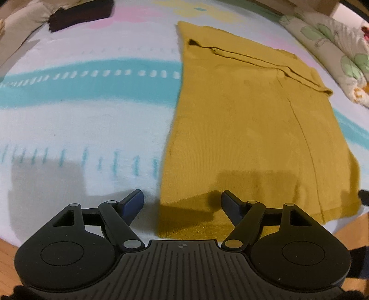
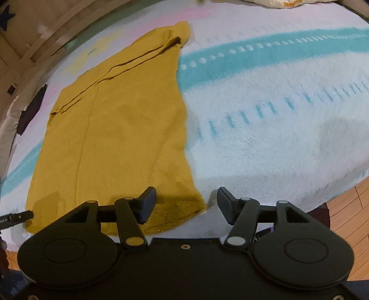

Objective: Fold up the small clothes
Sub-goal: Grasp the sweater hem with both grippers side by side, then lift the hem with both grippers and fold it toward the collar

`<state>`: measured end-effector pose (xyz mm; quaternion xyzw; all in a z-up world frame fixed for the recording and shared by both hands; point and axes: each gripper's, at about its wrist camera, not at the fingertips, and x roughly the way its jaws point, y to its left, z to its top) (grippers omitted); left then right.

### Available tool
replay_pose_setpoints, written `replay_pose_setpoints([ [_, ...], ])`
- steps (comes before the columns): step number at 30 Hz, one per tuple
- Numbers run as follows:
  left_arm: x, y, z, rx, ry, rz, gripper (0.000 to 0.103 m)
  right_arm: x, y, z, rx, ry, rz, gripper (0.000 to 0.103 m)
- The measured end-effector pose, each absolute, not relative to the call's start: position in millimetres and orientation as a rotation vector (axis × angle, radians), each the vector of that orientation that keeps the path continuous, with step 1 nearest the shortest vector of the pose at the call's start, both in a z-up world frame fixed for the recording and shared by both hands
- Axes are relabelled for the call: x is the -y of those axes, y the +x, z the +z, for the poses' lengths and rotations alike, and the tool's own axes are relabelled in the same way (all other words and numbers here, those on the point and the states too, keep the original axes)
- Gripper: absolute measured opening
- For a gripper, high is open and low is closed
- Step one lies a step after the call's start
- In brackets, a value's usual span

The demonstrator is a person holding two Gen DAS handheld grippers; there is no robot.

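A mustard-yellow knit garment (image 1: 249,129) lies flat on a fluffy white blanket with teal stripes (image 1: 80,115), its sides folded in lengthwise. My left gripper (image 1: 182,205) is open and empty, hovering over the garment's near left hem corner. In the right wrist view the same garment (image 2: 120,129) lies left of centre. My right gripper (image 2: 184,203) is open and empty, straddling the near right hem corner. The tip of the other gripper (image 2: 16,218) shows at the far left.
A dark garment (image 1: 78,15) lies at the far left of the bed, also seen in the right wrist view (image 2: 30,108). A floral pillow (image 1: 332,50) lies at the right. The wooden floor (image 2: 346,217) shows beyond the bed's near edge.
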<state>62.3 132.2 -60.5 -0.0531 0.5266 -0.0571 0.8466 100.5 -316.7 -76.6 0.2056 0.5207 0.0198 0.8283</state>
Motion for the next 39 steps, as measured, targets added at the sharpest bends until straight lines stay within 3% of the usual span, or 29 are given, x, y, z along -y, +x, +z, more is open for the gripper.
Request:
replay_pose_setpoints([
  [1, -131, 62, -60, -1.102, -0.106, -0.129, 0.062, 317, 101, -77, -1.107, 0.444, 0.041, 0.064],
  [3, -129, 62, -57, -1.082, -0.105, -0.146, 0.036, 316, 103, -80, -1.105, 0.446, 0.046, 0.064],
  [5, -130, 62, -57, -1.072, -0.131, -0.176, 0.021, 314, 104, -81, -1.103, 0.429, 0.043, 0.064],
  [6, -131, 63, -59, -1.072, -0.155, -0.195, 0.015, 313, 104, -82, -1.104, 0.424, 0.04, 0.064],
  [10, -125, 62, -59, -1.059, -0.137, -0.21, 0.011, 314, 108, -85, -1.095, 0.426, 0.03, 0.065],
  [11, -125, 61, -58, -1.051, -0.135, -0.22, 0.005, 312, 109, -86, -1.102, 0.424, 0.039, 0.066],
  [12, -124, 61, -58, -1.046, -0.142, -0.232, 0.005, 311, 108, -86, -1.106, 0.42, 0.05, 0.066],
  [14, -122, 61, -58, -1.041, -0.133, -0.231, 0.005, 308, 107, -86, -1.123, 0.435, 0.099, 0.046],
  [15, -121, 60, -57, -1.036, -0.124, -0.23, 0.005, 308, 106, -87, -1.134, 0.463, 0.125, 0.014],
  [21, -128, 51, -38, -0.961, -0.159, -0.227, 0.005, 322, 85, -53, -1.021, 0.454, 0.078, 0.013],
  [28, -131, 55, -37, -0.974, -0.206, -0.227, 0.005, 327, 87, -67, -1.089, 0.528, 0.093, 0.013],
  [39, -138, 88, 12, -0.845, -0.339, -0.23, 0.004, 333, 118, -26, -0.813, 0.756, 0.198, 0.013],
])
